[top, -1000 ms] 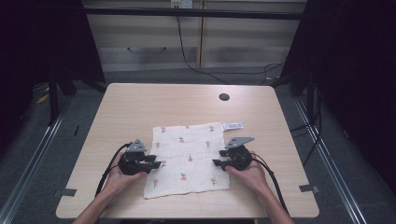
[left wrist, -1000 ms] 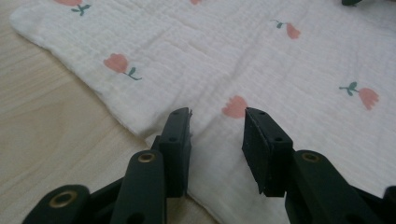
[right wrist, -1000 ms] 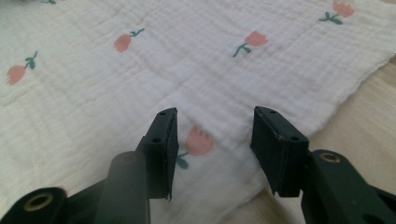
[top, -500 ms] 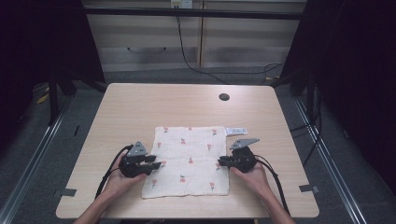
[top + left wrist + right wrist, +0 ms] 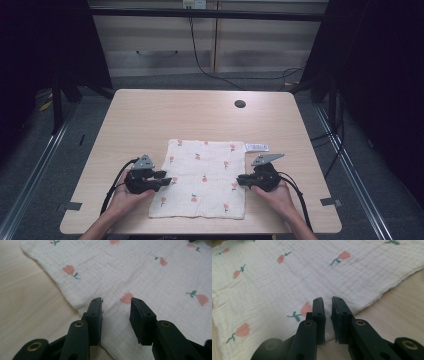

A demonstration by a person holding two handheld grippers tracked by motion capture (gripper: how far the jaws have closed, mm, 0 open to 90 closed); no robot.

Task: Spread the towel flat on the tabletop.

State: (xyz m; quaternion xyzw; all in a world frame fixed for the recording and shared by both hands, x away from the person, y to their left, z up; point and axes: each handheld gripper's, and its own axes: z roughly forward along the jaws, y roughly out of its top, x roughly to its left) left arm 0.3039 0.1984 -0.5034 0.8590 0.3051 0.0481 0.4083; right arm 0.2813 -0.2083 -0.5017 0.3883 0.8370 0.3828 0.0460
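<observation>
Table: pale wood, floral cloth lying flat.
Left gripper: jaws apart over cloth's edge.
Right gripper: jaws nearly together, nothing held.

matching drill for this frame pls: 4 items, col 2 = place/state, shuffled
Column 1:
1. left tool
2. right tool
3. white tag
4. dark round hole

Column 2:
A. far right part of the table
B. jaws wide apart over the cloth's left edge
C. sticks out at the cloth's far right corner
D. jaws nearly closed, narrow gap, at the cloth's right edge

Pairs: 1-B, 2-D, 3-C, 4-A
</observation>
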